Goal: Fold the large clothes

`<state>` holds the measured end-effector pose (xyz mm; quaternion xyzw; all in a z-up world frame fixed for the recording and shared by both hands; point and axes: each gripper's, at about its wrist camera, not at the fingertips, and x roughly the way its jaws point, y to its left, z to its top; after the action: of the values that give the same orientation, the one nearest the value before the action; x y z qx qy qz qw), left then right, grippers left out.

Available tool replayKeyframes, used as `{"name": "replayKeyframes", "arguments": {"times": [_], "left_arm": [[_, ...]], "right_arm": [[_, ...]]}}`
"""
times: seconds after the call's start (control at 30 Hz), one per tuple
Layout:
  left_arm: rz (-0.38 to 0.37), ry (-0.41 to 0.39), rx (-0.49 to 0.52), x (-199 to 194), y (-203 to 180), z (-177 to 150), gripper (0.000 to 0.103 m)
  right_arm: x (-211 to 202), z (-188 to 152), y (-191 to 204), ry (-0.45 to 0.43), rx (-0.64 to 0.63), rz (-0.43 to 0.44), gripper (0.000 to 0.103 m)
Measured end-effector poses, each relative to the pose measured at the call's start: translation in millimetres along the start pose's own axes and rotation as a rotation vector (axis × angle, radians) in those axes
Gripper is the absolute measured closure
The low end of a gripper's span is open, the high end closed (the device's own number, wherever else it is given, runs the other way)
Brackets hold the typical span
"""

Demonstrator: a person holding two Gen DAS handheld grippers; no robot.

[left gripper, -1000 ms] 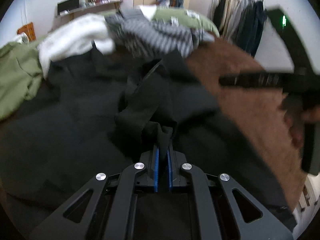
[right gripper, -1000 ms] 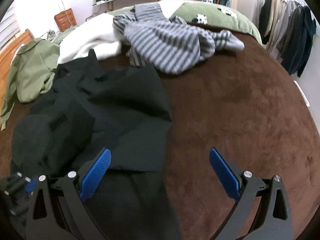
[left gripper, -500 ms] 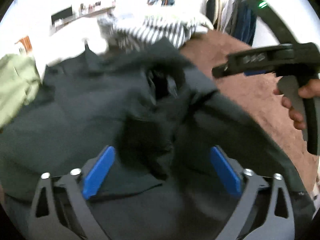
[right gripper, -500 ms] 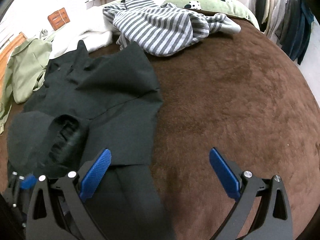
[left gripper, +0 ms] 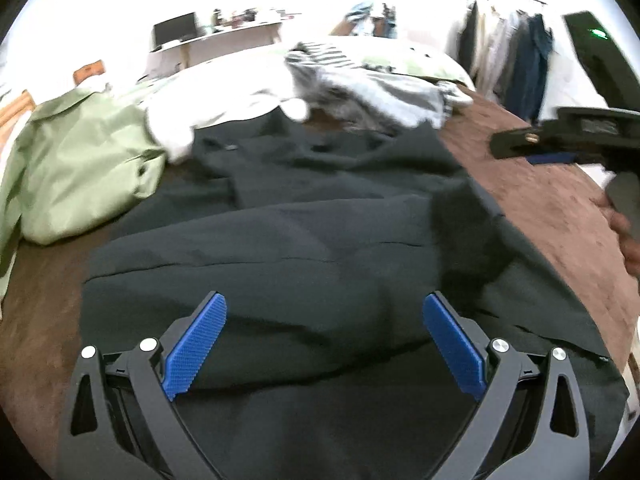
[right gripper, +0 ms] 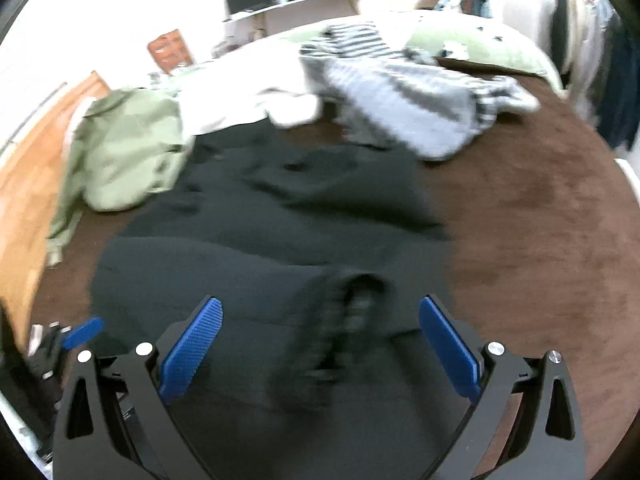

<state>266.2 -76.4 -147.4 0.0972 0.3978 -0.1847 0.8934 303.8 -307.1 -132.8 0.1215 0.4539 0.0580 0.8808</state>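
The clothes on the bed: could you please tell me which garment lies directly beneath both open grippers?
The black garment, spread flat across the brown bedcover. The green jacket, white top and striped top all lie further off, bunched toward the far side.

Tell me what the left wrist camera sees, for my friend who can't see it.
The open left gripper hangs over a black garment spread on a brown bed. Green, white and striped clothes lie beyond; the right gripper shows at the right edge.

left claw [left gripper: 324, 344]: released black garment [left gripper: 320, 248] | jaws spread wide
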Motion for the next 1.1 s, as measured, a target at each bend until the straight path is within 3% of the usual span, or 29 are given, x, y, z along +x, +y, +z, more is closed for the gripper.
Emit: {"name": "replayKeyframes", "arguments": {"times": [0.07, 0.23, 0.43, 0.53, 0.87, 1.1], "left_arm": [[0.012, 0.012, -0.042, 2.5, 21.0, -2.4, 0.006], [0.051, 0.032, -0.126, 22.6, 65.8, -11.6, 0.006], [0.092, 0.071, -0.25, 56.9, 113.8, -34.6, 0.006], [0.13, 0.096, -0.249, 72.4, 131.2, -51.8, 0.006], [0.045, 0.098, -0.309, 93.7, 159.4, -70.7, 0.006], [0.045, 0.097, -0.307, 97.7, 158.4, -70.2, 0.006]], "right_arm": [[12.6, -1.1, 23.1, 0.012, -0.024, 0.037, 0.006], [54.2, -9.9, 46.7, 0.055, -0.022, 0.028, 0.009], [97.2, -31.4, 32.7, 0.103, -0.03, -0.189, 0.017], [110.2, -40.8, 16.4, 0.103, 0.001, -0.253, 0.019], [150.0, -52.0, 7.8, 0.095, -0.034, -0.276, 0.014], [158.7, -46.6, 5.6, 0.09, -0.052, -0.27, 0.009]]}}
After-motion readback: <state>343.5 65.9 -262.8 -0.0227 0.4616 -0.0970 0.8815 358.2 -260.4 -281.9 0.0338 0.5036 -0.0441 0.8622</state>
